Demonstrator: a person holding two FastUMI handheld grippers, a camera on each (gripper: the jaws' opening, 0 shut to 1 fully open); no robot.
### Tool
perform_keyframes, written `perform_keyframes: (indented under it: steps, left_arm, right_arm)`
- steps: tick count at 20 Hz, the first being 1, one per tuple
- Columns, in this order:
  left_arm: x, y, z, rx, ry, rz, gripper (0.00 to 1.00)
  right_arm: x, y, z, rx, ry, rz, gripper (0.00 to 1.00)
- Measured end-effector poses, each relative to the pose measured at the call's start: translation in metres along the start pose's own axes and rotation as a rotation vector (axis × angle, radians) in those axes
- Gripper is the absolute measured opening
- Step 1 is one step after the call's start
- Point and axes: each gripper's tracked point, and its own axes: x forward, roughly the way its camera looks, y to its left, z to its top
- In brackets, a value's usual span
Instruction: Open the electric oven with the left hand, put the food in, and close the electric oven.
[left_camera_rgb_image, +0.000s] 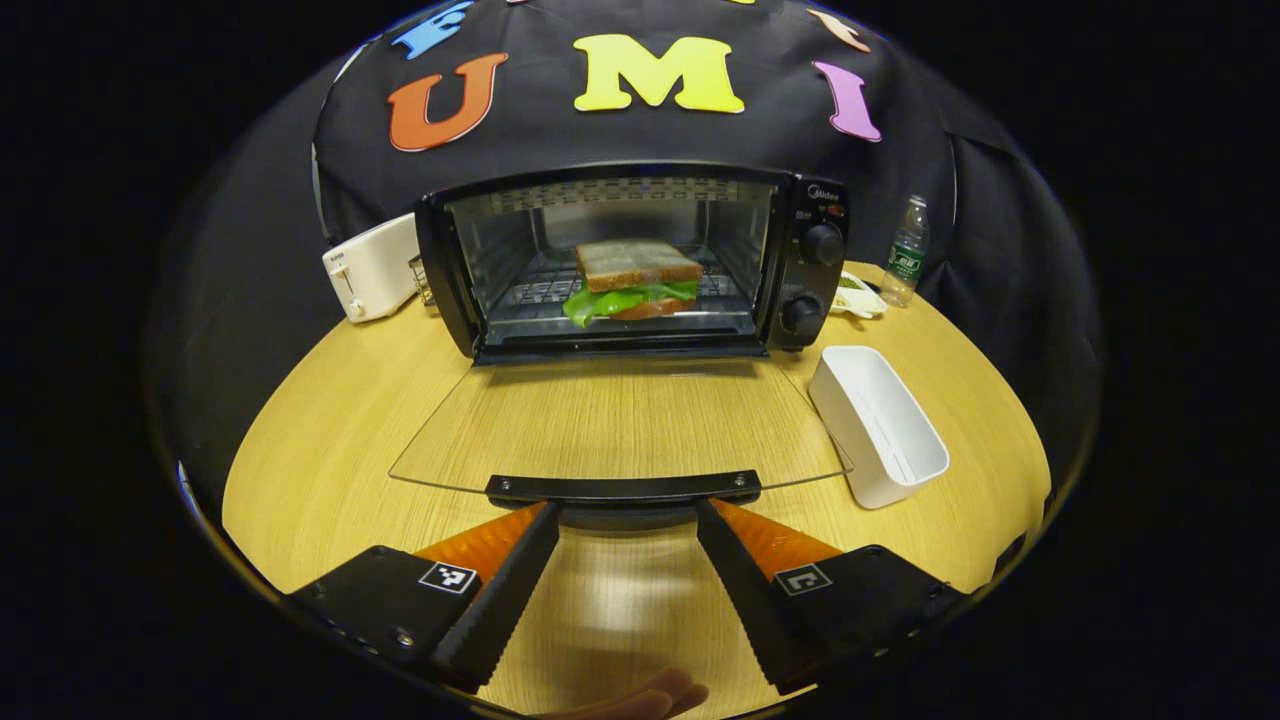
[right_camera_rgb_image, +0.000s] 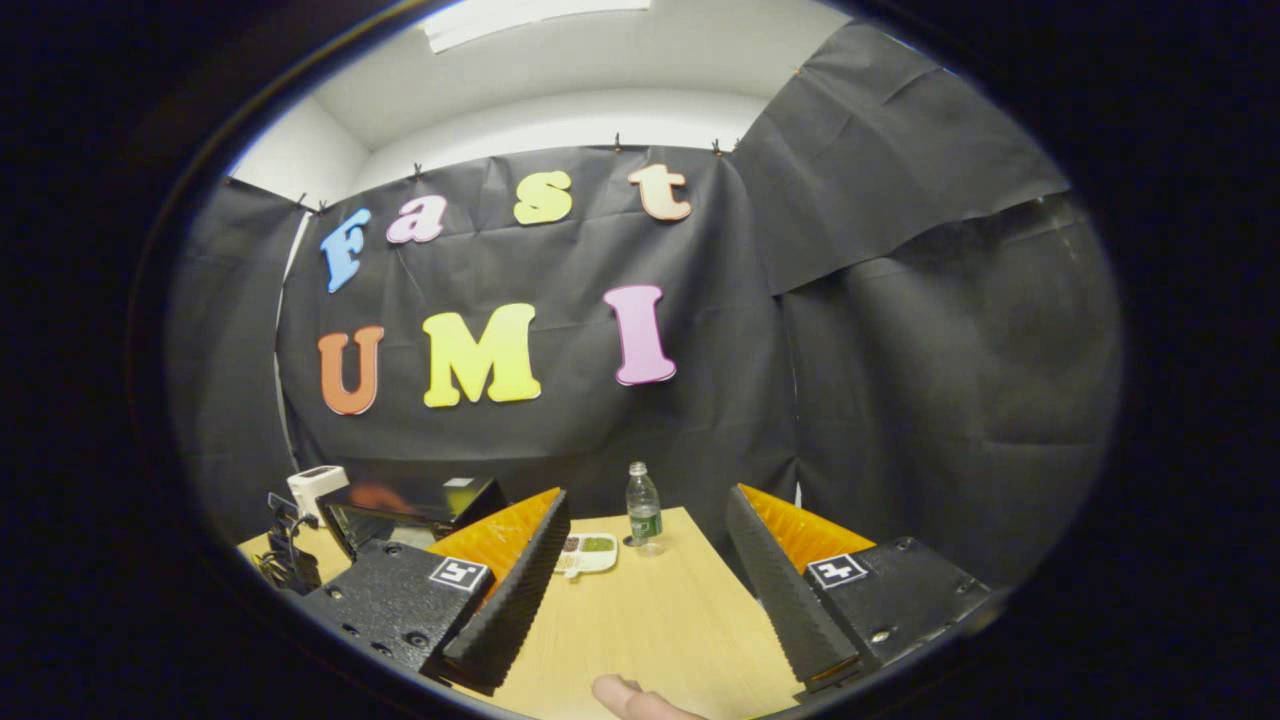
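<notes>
In the left gripper view the left gripper (left_camera_rgb_image: 627, 520) gapes wide, empty, just short of the oven (left_camera_rgb_image: 640, 262) door handle (left_camera_rgb_image: 623, 488), sandwich (left_camera_rgb_image: 634, 279) on the rack inside, while in the right gripper view the right gripper (right_camera_rgb_image: 648, 520) hangs wide, empty, above the table (right_camera_rgb_image: 650, 610).

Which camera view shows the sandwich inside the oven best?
The left gripper view: the sandwich lies on the rack of the open oven, seen straight on. In the right gripper view, the oven sits low, partly hidden.
</notes>
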Motion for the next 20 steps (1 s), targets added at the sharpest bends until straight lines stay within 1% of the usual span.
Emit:
perform_keyframes:
  steps: [7, 10, 15, 17, 18, 20]
  left_arm:
    - [-0.015, -0.001, 0.051, 0.007, -0.116, 0.003, 0.92]
    - [-0.017, -0.001, 0.069, -0.002, -0.157, 0.012, 0.94]
    - [-0.017, 0.002, 0.105, 0.04, -0.249, 0.038, 0.98]
    - [-0.008, 0.006, 0.113, 0.031, -0.258, 0.041, 0.97]
    - [-0.005, 0.007, 0.118, 0.024, -0.264, 0.041, 0.98]
    - [0.006, 0.006, 0.127, -0.013, -0.266, 0.02, 0.97]
  right_arm:
    - [-0.002, 0.004, -0.001, -0.015, -0.008, 0.009, 0.96]
    - [-0.002, 0.002, -0.002, -0.015, -0.007, 0.006, 0.96]
    - [-0.003, -0.007, -0.008, -0.019, 0.004, -0.008, 0.96]
    - [-0.004, -0.011, -0.009, -0.016, 0.006, -0.018, 0.96]
    - [-0.004, -0.015, -0.009, -0.015, 0.006, -0.025, 1.0]
    - [-0.006, -0.019, -0.011, -0.01, 0.008, -0.036, 1.0]
